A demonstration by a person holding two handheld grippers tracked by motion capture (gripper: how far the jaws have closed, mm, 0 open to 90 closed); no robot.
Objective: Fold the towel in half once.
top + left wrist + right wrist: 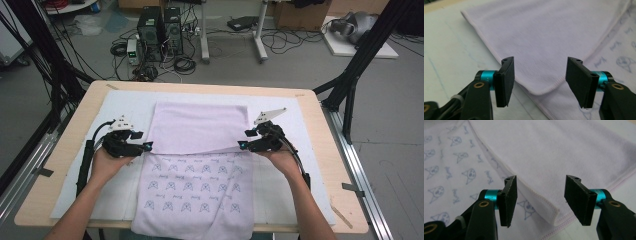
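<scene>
Towel (200, 165) is on the white mat (300, 125), far half folded toward the person, fold corners lying between the parted jaws of the left gripper (148, 146) at 9 o'clock and right gripper (242, 145) at 3 o'clock, neither pinching cloth. I'd back both out level and together so the fold edge stays straight.

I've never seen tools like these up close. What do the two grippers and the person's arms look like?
Each gripper, left and right, is black, with two flat rectangular black jaws on turquoise metal collars and brass-coloured rivets. A grey three-cornered plate tops each, and a black cable trails back along the forearm. The forearms are bare, no sleeves or gloves.
</scene>
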